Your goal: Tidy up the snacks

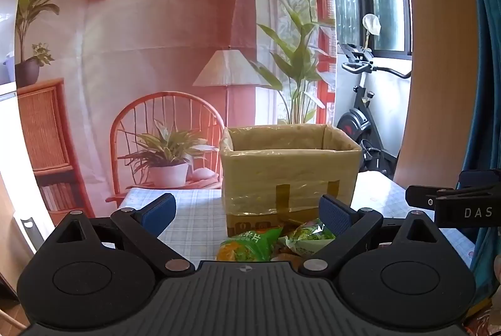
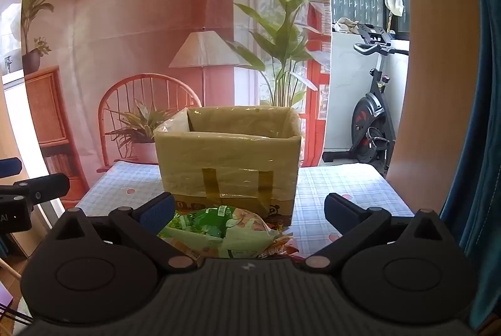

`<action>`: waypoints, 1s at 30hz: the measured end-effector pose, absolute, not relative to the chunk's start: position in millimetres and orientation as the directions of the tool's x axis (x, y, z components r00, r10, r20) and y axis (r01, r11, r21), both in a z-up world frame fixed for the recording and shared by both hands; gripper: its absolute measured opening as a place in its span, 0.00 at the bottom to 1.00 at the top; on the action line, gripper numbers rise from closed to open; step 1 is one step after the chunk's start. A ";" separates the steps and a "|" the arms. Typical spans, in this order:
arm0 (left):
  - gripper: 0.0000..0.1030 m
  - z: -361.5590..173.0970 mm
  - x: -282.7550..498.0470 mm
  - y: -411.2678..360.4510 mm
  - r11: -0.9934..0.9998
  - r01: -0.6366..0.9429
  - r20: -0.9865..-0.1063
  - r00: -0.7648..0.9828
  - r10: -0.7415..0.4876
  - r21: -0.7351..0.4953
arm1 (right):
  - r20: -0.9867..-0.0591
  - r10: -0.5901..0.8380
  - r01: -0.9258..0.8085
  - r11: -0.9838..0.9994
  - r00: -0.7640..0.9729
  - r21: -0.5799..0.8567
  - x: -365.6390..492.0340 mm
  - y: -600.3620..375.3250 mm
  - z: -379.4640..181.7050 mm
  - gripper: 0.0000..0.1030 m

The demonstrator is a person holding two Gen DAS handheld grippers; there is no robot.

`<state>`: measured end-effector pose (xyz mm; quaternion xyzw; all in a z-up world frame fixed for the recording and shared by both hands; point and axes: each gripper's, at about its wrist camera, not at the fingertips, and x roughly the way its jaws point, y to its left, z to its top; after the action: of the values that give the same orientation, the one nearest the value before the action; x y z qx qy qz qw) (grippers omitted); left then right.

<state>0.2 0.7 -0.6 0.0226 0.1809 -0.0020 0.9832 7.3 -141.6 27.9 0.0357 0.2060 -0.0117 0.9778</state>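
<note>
An open cardboard box (image 1: 289,173) lined with clear plastic stands on the checked tablecloth; it also shows in the right wrist view (image 2: 228,160). Green snack bags (image 1: 247,245) lie in a pile in front of the box, low between my left fingers. In the right wrist view the green bag (image 2: 216,229) and a red-orange packet (image 2: 281,245) lie below the box. My left gripper (image 1: 247,209) is open and empty above the pile. My right gripper (image 2: 250,207) is open and empty above the same pile. The right gripper's side (image 1: 454,201) shows at the left view's right edge.
The table (image 2: 344,189) has a blue checked cloth. A printed backdrop of a room hangs behind it. An exercise bike (image 2: 372,123) stands at the back right by the window. A blue curtain (image 2: 482,117) hangs at the right. The left gripper (image 2: 28,195) shows at the left edge.
</note>
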 end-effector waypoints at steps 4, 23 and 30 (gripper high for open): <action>0.96 -0.2 2.3 -1.6 0.999 0.021 -0.355 0.935 -0.004 0.044 | -0.402 -0.010 0.038 0.997 0.915 0.061 7.8 -139.1 28.7 1.00; 0.96 -3.4 2.7 -3.5 0.999 0.028 -0.363 0.932 -0.011 0.042 | -0.414 -0.013 0.045 0.997 0.910 0.066 5.8 -151.8 25.1 1.00; 0.96 -2.5 2.2 -2.2 0.999 0.029 -0.363 0.932 -0.013 0.038 | -0.414 -0.017 0.048 0.997 0.910 0.066 5.0 -149.7 21.5 1.00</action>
<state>2.2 -2.2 -2.5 0.0215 0.1844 -0.0109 0.9826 5.0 -149.7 21.5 0.0373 0.2112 -0.0166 0.9766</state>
